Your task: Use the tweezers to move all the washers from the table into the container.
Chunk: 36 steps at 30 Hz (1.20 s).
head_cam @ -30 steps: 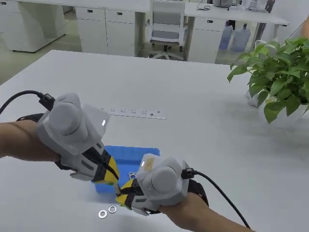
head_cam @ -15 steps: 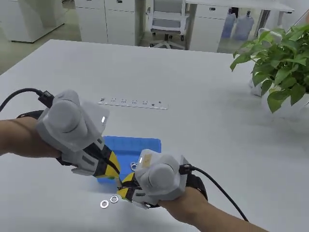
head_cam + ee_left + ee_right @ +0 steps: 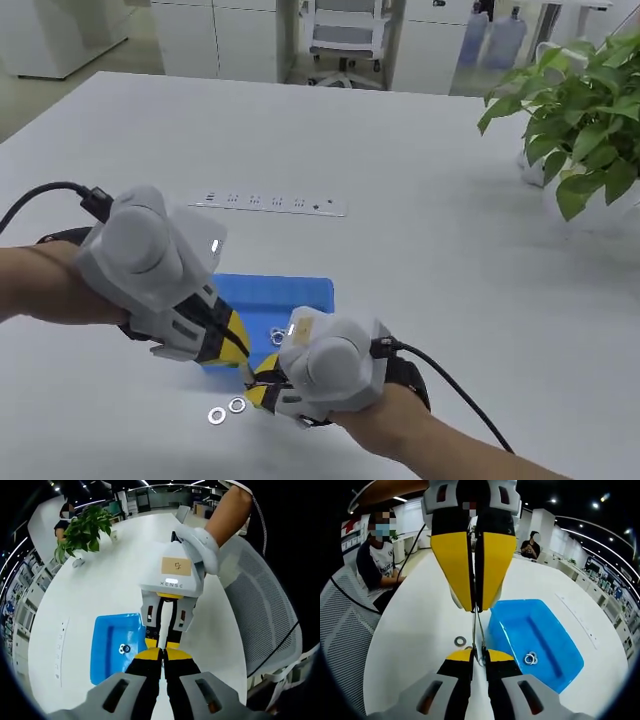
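Nothing moved: left gripper (image 3: pixel 163 653) and right gripper (image 3: pixel 479 656) stay clamped on the tweezers (image 3: pixel 478 626) near the bench's (image 3: pixel 450 250) front edge

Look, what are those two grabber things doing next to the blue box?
A person holds a gripper in each hand. The left gripper and the right gripper meet tip to tip beside the blue box. Both look closed on a thin pair of tweezers. A few washers lie in the box already. Two loose washers are on the table, waiting to be picked up.
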Tool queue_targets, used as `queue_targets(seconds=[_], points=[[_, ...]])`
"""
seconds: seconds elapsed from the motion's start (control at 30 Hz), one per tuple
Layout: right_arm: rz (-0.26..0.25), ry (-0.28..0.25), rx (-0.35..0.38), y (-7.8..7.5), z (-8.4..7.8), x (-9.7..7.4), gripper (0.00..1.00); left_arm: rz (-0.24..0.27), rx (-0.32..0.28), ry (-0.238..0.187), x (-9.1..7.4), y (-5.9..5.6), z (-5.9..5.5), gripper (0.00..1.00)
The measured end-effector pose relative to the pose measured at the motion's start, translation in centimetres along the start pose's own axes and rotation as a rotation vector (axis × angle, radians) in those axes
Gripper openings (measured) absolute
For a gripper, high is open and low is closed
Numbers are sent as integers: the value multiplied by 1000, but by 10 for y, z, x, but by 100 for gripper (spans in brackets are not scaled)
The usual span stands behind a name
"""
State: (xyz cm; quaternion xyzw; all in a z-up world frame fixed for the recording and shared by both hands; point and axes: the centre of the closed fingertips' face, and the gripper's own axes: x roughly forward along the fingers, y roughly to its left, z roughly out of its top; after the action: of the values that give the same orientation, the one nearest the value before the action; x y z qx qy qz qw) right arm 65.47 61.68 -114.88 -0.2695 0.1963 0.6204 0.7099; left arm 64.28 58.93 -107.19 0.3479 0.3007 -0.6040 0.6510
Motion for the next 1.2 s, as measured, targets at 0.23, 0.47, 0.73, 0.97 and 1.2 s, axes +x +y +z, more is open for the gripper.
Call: queue_targets(seconds=[0.23,0.47,0.73,0.97,1.2], points=[[4,2,2,-1,-2,3,11,-2,-28,-8,1,3,-5,5],[7,7,5,-1,-4,5,11,-7,-34,-7,4,3,-7,5],[8,7,7,-1,-6,7,11,-13,-48,-7,6,6,-8,5],[7,3,28,-1,-7,7,10,-14,-59,-12,6,9,-8,5],[8,10,44,-1,-7,7,9,-21,-55,0,6,7,-6,5]])
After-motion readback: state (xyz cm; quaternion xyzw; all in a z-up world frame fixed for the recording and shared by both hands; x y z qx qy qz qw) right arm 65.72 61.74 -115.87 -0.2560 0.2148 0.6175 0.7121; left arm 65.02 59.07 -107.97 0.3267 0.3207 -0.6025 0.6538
